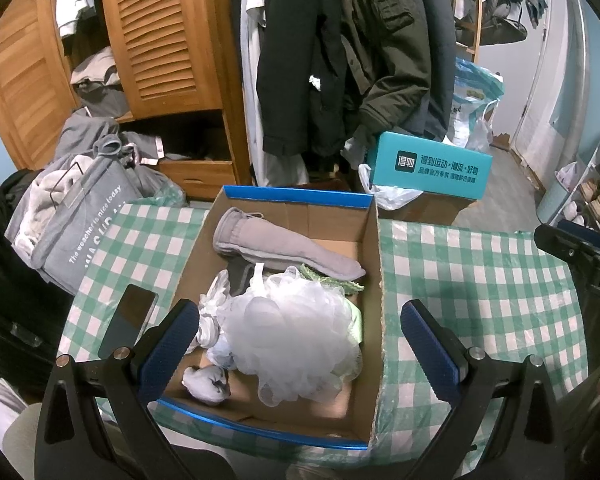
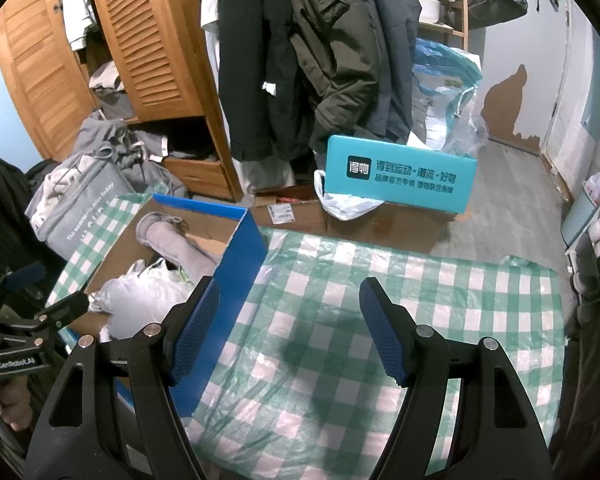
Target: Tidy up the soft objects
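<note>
The soft things lie together in an open cardboard box (image 1: 372, 240) with a blue rim, which stands on the left part of the bench (image 1: 480, 280) under its green-and-white checked cover. A white mesh bath pouf (image 1: 296, 332) fills the near middle of the box, bulging against the right wall. Behind it a grey sock (image 1: 284, 246) stretches slantwise toward the far left corner, cuff end farthest away. A bit of green fabric (image 1: 336, 282) shows between the pouf and the sock's toe. To the pouf's left sits a small heap of crumpled white cloth (image 1: 210, 312), and nearer, on the box floor, a balled white piece (image 1: 206, 382).

The left tool (image 1: 300, 344) hangs over the near end of the box with its jaws spread wide, the pouf lying below and between them without either pad touching it. The right tool (image 2: 290, 332) hovers over the bare checked cover just right of the box, also wide apart and holding nothing; its left pad stands in front of the box's blue outer wall.

A dark phone (image 1: 130, 322) lies on the bench left of the box. Beyond the bench's far edge are a teal box (image 1: 432, 168), a grey laundry bag (image 1: 88, 216) stuffed with clothes, hanging coats (image 1: 340, 48) and a slatted wooden wardrobe (image 1: 156, 32).
</note>
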Demonstrator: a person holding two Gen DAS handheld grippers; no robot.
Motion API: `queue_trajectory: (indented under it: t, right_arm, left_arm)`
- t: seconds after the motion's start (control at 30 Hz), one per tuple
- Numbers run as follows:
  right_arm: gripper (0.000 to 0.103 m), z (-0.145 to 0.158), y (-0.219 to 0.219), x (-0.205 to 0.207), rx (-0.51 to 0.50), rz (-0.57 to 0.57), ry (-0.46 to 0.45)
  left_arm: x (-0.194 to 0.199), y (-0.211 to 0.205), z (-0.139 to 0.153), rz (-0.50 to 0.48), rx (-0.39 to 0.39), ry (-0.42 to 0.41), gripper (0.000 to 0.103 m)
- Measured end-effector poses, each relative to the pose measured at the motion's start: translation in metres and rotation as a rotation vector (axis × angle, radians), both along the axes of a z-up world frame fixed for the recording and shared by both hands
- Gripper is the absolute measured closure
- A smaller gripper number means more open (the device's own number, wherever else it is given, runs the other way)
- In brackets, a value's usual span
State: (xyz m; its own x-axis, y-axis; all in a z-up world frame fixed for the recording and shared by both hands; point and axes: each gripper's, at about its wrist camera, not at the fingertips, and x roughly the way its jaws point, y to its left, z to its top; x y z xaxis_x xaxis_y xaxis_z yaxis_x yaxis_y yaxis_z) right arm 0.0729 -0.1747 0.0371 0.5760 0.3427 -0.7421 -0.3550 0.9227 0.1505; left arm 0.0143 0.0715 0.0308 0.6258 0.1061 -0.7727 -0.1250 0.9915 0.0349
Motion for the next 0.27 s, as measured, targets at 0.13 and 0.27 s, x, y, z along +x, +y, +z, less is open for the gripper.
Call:
queue_trajectory:
  t: [0.13,0.27]
  right_arm:
    - [0.031,-0.0007,-0.0011,0.0004,0.000,-0.001,0.002]
    - [0.031,-0.0003,-0.0013,0.0002,0.000,0.001,0.001]
  left_arm:
    - [0.0002,0.0001,0.0004,-0.002,0.001,0.000,0.001]
    - [-0.0002,-0.0006,0.0001,0.000,0.002,0.001,0.001]
